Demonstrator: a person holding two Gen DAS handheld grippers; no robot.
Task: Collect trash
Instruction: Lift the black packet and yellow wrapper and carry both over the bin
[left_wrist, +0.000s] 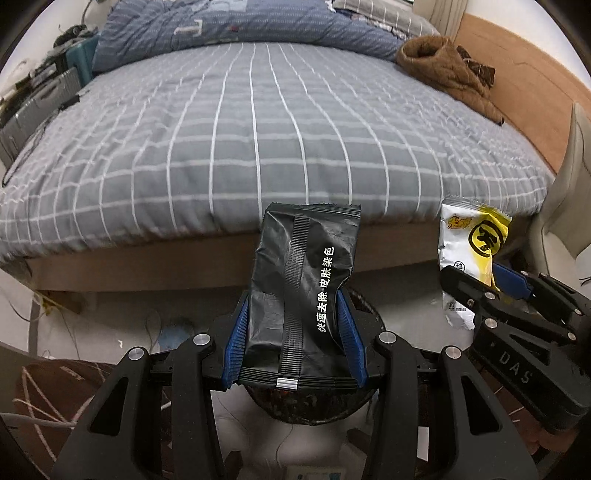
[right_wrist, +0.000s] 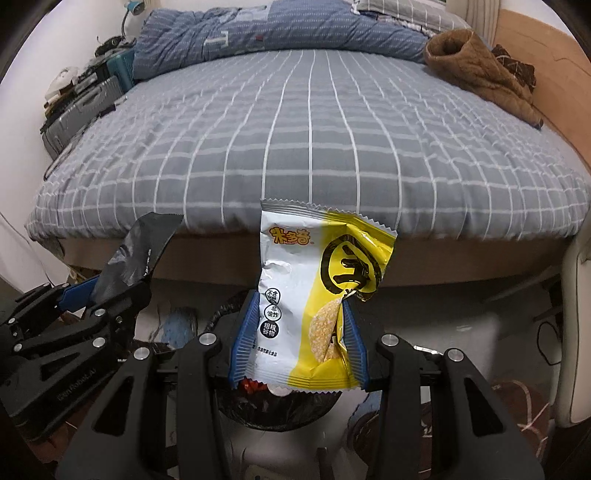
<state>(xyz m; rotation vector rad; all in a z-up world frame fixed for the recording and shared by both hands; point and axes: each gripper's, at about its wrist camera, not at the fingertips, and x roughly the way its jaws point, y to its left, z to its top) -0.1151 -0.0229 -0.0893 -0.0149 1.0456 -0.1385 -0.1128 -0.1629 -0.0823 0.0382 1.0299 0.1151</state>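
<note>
My left gripper (left_wrist: 295, 314) is shut on a black wrapper (left_wrist: 306, 280) with white lettering, held upright between the blue pads. Below it sits a round bin with a black liner (left_wrist: 306, 406), partly hidden by the wrapper. My right gripper (right_wrist: 299, 317) is shut on a white and yellow snack packet (right_wrist: 314, 295), also upright, over the same bin (right_wrist: 277, 406), which shows some red scraps inside. Each gripper appears in the other's view: the right gripper (left_wrist: 491, 280) with its packet (left_wrist: 469, 251) at the right, the left gripper (right_wrist: 107, 291) with the black wrapper (right_wrist: 140, 254) at the left.
A bed with a grey checked sheet (left_wrist: 258, 140) fills the space ahead, with a blue quilt (left_wrist: 229, 29) and a brown garment (left_wrist: 450, 70) at its far end. Grey suitcases (left_wrist: 37, 103) stand at the left. Cables (left_wrist: 40, 406) lie on the floor. A white chair (left_wrist: 576, 192) stands at the right.
</note>
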